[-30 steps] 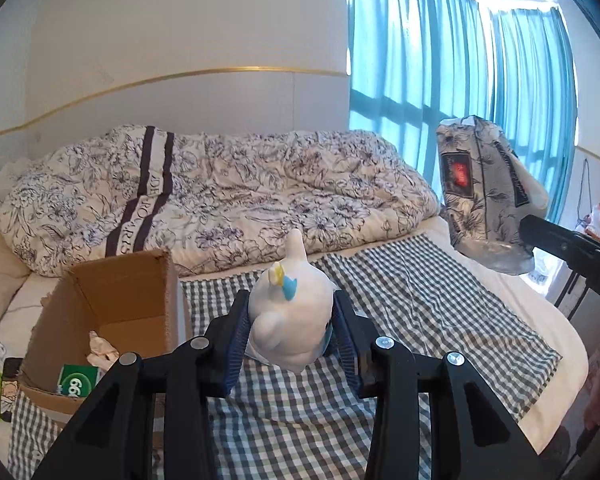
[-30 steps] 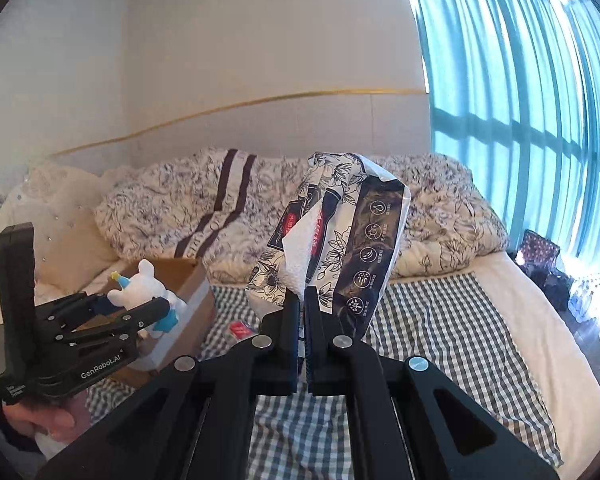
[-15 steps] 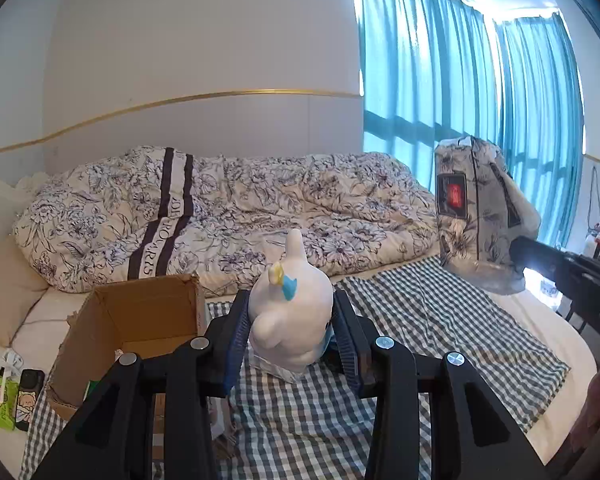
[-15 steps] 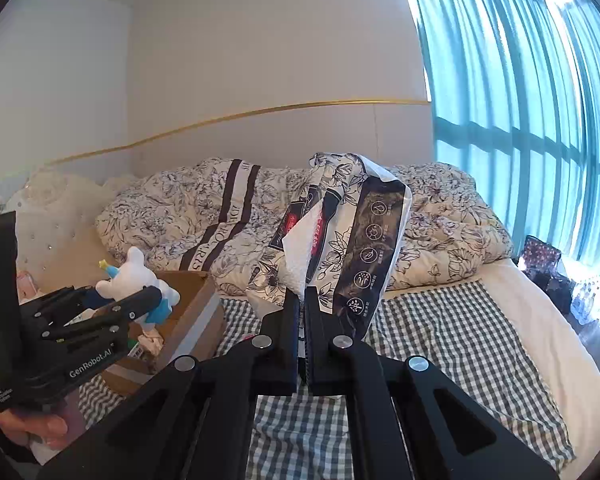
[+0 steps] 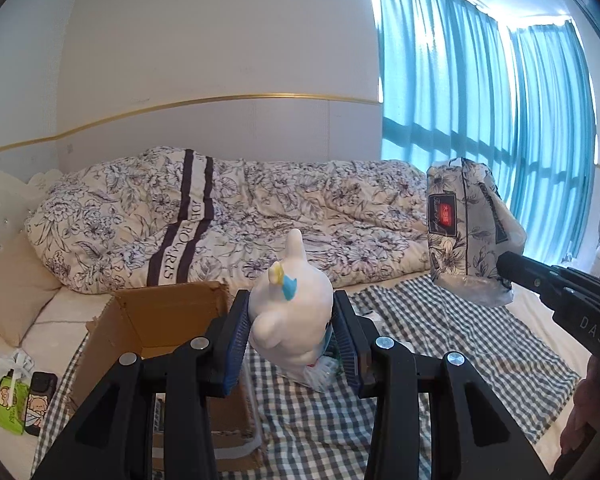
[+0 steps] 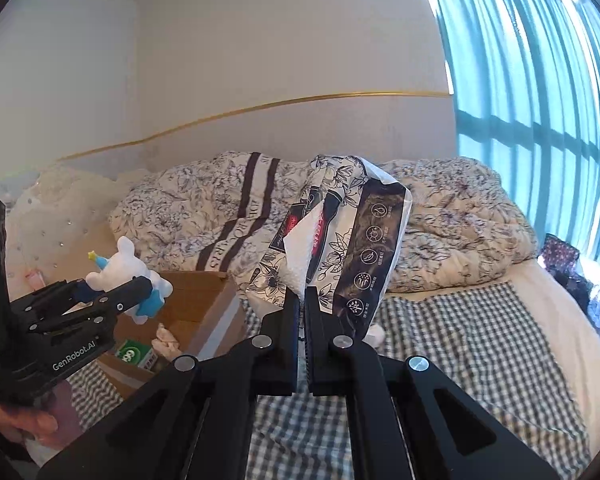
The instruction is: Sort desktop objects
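Checked cloth [image 5: 440,344] covers the bed, with a cardboard box [image 5: 160,320] on it. Left gripper [image 5: 292,332] clamps a white plush toy [image 5: 290,316] above the box's right edge. Right gripper [image 6: 302,312] pinches a tissue pack [image 6: 340,236] by its tissue, right of the box.

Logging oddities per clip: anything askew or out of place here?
The right tongs hold the tissue pack only by a pulled-out sheet, so it hangs tilted above the bed. A box sits on the bed.
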`<action>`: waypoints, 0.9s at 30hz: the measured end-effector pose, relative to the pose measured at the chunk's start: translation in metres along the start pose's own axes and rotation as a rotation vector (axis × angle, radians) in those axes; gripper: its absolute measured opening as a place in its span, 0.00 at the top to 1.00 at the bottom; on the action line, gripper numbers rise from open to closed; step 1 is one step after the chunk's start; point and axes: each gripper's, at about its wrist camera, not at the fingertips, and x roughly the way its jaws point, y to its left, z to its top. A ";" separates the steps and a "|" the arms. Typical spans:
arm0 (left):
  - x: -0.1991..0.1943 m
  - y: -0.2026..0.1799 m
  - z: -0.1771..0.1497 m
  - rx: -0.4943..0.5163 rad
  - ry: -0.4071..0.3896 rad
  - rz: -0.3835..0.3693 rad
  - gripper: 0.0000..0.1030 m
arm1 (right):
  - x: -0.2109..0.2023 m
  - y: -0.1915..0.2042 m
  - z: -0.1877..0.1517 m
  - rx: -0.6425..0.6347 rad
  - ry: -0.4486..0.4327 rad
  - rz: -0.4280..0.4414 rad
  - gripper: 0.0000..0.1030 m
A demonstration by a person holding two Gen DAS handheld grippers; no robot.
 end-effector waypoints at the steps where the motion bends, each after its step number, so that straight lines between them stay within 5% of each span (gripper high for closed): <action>1: 0.001 0.004 0.000 -0.003 0.001 0.007 0.60 | 0.002 0.002 0.000 -0.004 -0.001 0.005 0.98; 27: 0.034 0.111 -0.008 -0.062 0.086 0.204 0.60 | 0.078 0.088 0.003 -0.092 0.069 0.182 0.98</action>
